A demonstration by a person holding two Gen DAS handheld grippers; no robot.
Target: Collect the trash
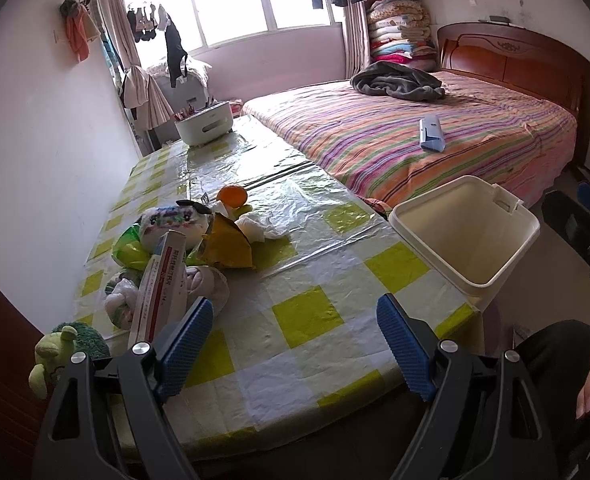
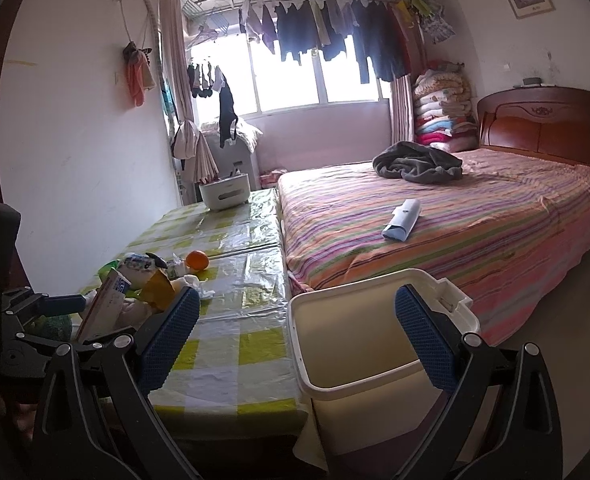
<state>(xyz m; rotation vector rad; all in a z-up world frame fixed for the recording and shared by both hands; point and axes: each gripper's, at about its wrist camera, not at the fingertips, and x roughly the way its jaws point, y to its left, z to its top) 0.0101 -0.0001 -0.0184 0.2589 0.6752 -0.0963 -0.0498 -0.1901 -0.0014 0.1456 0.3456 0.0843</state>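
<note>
Checked tablecloth [image 1: 307, 316] holds a trash pile [image 1: 199, 240] beside the bin [image 1: 467, 236]; both grippers' jaws spread, empty.

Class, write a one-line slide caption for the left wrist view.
Open left gripper over a checked tablecloth, facing a trash pile with an empty white bin beside the table.
</note>
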